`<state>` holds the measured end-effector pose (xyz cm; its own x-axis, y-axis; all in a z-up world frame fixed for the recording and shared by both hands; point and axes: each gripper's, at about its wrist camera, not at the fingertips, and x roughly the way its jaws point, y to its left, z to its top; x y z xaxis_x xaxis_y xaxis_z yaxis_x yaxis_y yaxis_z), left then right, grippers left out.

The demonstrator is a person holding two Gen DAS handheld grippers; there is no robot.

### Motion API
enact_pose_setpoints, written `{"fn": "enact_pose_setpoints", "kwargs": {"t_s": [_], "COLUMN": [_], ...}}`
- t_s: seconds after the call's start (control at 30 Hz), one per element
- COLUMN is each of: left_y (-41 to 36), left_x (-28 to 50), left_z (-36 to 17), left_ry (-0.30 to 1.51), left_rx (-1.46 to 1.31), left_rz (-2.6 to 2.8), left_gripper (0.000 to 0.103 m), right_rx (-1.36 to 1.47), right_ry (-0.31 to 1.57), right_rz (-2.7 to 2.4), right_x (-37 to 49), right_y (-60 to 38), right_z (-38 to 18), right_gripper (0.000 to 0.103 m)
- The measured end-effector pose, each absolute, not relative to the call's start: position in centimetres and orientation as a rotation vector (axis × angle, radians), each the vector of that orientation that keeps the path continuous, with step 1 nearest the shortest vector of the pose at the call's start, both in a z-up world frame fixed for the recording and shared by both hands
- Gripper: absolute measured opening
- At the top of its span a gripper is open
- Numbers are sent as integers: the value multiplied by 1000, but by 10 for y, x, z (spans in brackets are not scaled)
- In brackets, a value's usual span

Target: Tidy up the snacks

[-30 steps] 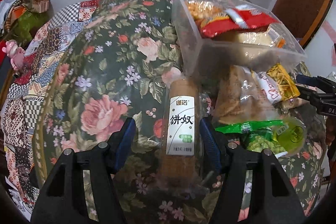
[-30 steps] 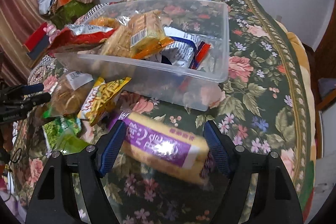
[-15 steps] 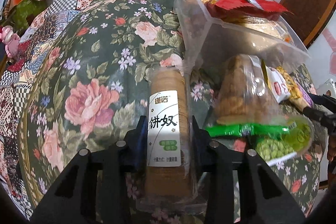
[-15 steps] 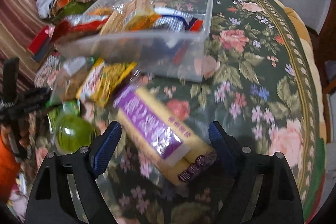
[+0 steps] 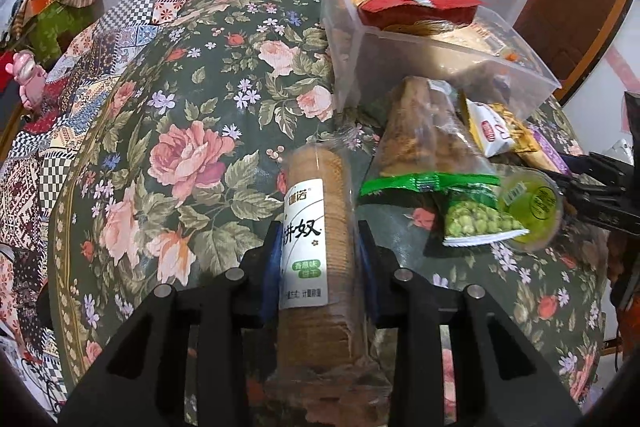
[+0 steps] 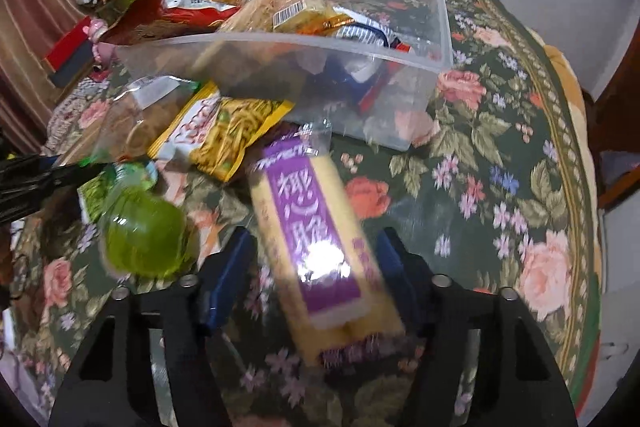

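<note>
At the bottom centre of the left view, the left gripper (image 5: 318, 267) clamps the biscuit roll (image 5: 316, 247) at mid-length. In the right view's lower centre, the right gripper (image 6: 314, 267) straddles the purple pack (image 6: 316, 239), jaws apart; contact is too blurred to judge. Best squeeze the pack across its width before raising it. Carry each over the near wall of the bin (image 6: 400, 67), upper centre, avoiding the green cup (image 6: 144, 239) at left.
</note>
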<state>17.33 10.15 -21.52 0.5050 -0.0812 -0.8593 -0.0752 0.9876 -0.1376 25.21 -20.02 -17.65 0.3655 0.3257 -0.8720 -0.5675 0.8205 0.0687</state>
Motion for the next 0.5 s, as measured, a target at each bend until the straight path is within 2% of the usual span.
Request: {"fn": "enact_pose_setpoints", "kwargs": {"t_s": [0.1, 0.5], "left_y": [101, 103], "left_x": [169, 164], "left_z": [-209, -160], "left_ry": [1033, 924], "left_rx": [-170, -161], "left_rz": [-9, 9], "left_gripper": [34, 34], "right_rx": [-275, -182], "right_ry": [1029, 972], "right_rz": [579, 549], "right_x": [251, 242], "right_y": [-196, -235], "right_z": [-174, -136], "right_gripper": [43, 43]}}
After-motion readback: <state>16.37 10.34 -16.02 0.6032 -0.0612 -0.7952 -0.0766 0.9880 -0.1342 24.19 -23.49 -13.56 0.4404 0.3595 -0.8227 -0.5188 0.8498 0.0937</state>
